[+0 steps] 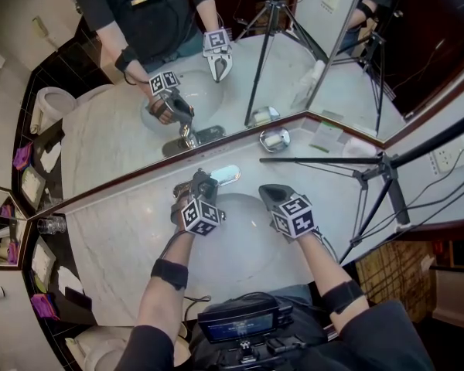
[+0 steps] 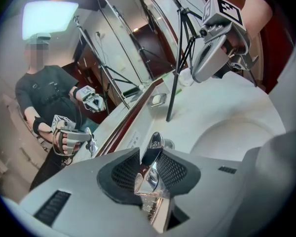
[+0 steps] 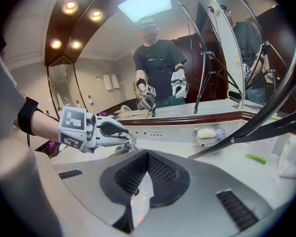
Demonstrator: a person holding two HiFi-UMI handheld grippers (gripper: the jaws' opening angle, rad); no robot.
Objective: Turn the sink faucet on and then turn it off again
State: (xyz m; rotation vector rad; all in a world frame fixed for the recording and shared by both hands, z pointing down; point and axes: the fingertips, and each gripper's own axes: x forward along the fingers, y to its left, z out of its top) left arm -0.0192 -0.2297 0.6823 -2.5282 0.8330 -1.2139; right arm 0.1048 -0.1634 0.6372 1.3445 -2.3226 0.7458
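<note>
Nearest me, chest screen (image 1: pixel 238 321) at 6 o'clock | left gripper (image 1: pixel 203 181) clamps faucet lever (image 2: pixel 153 149) at 12 o'clock of basin (image 1: pixel 240 257) | right gripper (image 1: pixel 268 195) over basin's 1 o'clock rim, jaws together, empty | soap dish (image 3: pixel 219 131) beyond, 1 o'clock, holds soap bar (image 3: pixel 205 133) | I see faucet base hidden under left gripper

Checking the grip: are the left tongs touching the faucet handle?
Touching. Left gripper view: the left tongs press both sides of the faucet handle.
</note>
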